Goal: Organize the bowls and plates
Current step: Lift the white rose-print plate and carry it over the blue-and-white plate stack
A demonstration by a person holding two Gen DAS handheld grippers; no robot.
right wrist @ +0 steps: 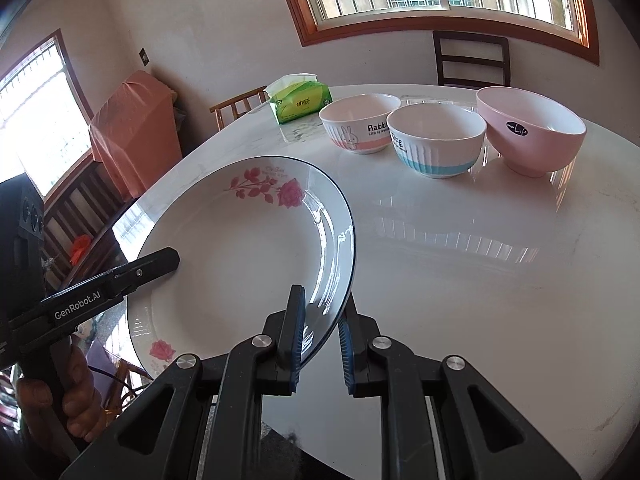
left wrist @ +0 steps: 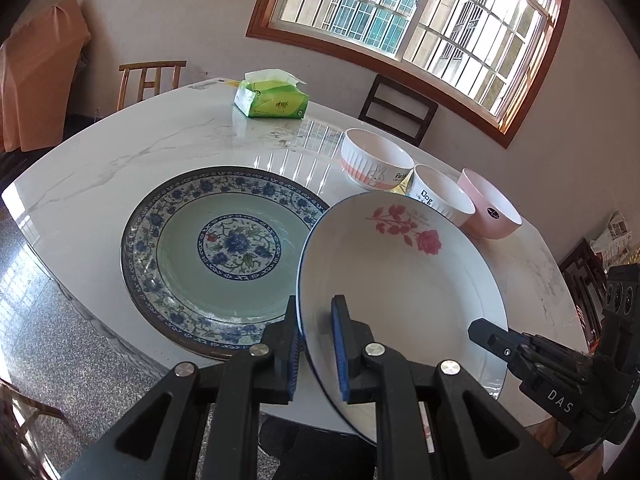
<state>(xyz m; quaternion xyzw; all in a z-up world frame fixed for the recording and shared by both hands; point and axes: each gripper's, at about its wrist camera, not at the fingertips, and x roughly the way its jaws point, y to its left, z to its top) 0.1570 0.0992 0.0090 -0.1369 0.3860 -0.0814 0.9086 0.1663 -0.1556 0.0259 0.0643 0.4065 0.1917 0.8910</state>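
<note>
A white plate with pink roses (left wrist: 400,288) (right wrist: 240,252) hangs tilted above the table, gripped on both sides. My left gripper (left wrist: 316,344) is shut on its left rim, and in the right wrist view the left gripper (right wrist: 160,260) reaches in from the left. My right gripper (right wrist: 320,332) is shut on the plate's right rim, and shows as the black gripper (left wrist: 484,330) at the right of the left wrist view. A larger blue-patterned plate (left wrist: 208,256) lies flat on the table, left of the held plate. Three bowls stand behind: rabbit bowl (right wrist: 360,122), dog bowl (right wrist: 436,142), pink bowl (right wrist: 530,136).
The white marble table (right wrist: 480,260) carries a green tissue pack (left wrist: 272,98) (right wrist: 298,102) at the back. Wooden chairs (left wrist: 150,78) (right wrist: 472,58) stand around it. An orange-covered object (right wrist: 132,128) stands by the wall. A person's hand (right wrist: 60,404) holds the left gripper's handle.
</note>
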